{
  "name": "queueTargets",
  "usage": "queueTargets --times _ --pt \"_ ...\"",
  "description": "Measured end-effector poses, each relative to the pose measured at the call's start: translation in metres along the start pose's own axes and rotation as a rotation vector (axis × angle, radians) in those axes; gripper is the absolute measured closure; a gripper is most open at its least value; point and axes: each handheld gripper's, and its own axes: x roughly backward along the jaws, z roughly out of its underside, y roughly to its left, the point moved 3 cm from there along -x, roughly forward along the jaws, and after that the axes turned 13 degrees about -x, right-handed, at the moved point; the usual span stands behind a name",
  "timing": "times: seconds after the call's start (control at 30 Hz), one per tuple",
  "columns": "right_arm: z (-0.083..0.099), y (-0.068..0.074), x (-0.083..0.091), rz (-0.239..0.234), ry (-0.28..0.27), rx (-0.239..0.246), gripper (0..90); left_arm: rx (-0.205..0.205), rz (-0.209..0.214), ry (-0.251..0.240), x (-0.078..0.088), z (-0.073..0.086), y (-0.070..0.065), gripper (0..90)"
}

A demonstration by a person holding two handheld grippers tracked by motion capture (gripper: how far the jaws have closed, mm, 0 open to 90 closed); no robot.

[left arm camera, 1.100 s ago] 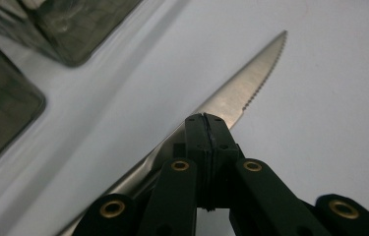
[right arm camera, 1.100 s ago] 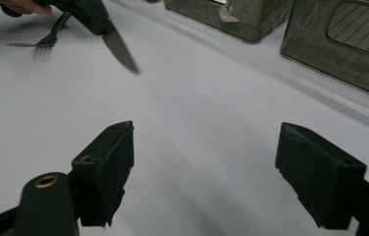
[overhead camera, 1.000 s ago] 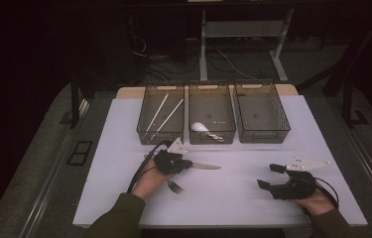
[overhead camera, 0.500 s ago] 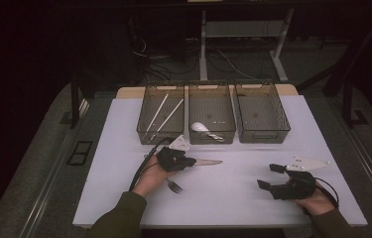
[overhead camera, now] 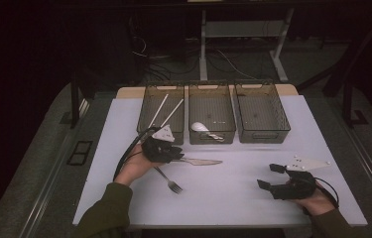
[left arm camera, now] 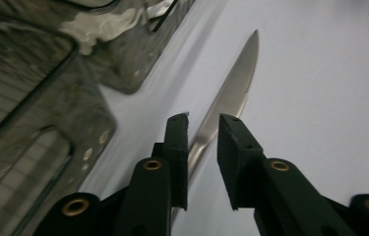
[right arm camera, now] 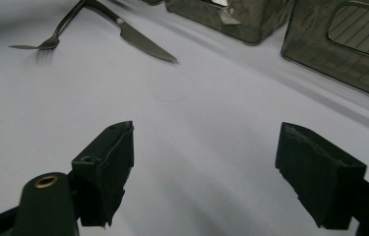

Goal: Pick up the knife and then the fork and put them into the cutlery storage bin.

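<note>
A table knife (overhead camera: 201,161) lies on the white tabletop (overhead camera: 233,198) with its blade pointing right. My left gripper (overhead camera: 172,154) is at the knife's handle end. Its jaws have just been opening. In the left gripper view they (left arm camera: 204,118) stand a little apart, with the knife (left arm camera: 236,73) running up from the gap and the pads not pressing on it. A fork (overhead camera: 168,181) lies just in front of that hand. My right gripper (overhead camera: 269,176) rests at the front right with its jaws wide apart (right arm camera: 209,135) over bare table and nothing between them.
Three dark see-through bins stand in a row at the back. The left bin (overhead camera: 161,111) holds two white sticks, the middle bin (overhead camera: 212,106) a white spoon (overhead camera: 201,128), and the right bin (overhead camera: 260,111) shows nothing inside. A dark floor surrounds the table.
My left hand has lifted and drawn back-left toward the bins. The knife has shifted slightly with it. The right hand has not moved.
</note>
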Motion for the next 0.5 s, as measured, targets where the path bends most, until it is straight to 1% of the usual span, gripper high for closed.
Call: queueTargets --times 0.07,0.13,0.17,0.2,0.27,0.37,0.43,0.5 --pt "0.0 0.0 0.0 -0.001 0.002 0.002 22.3 -0.021 0.015 0.007 -0.002 0.003 0.004 69.1" --pt "0.0 0.0 0.0 -0.002 0.003 0.002 22.3 -0.031 0.043 0.012 -0.007 0.006 0.006 67.4" --pt "0.0 0.0 0.0 -0.002 0.003 0.002 22.3 -0.038 0.055 0.023 -0.011 0.007 0.007 66.5" --pt "0.0 0.0 0.0 -0.002 0.003 0.003 22.3 -0.06 0.061 0.045 -0.014 0.009 0.007 65.9" --pt "0.0 0.0 0.0 -0.003 0.002 0.003 22.3 -0.082 0.067 0.073 -0.02 0.012 0.008 65.0" --pt "0.0 0.0 0.0 -0.005 0.004 0.003 22.3 -0.091 0.083 0.079 -0.024 0.015 0.01 64.8" --pt "0.0 0.0 0.0 -0.006 0.003 0.003 22.3 -0.103 0.084 0.08 -0.025 0.016 0.012 64.9" --pt "0.0 0.0 -0.001 -0.007 0.004 0.003 22.3 -0.097 0.107 0.079 -0.027 0.018 0.013 66.6"
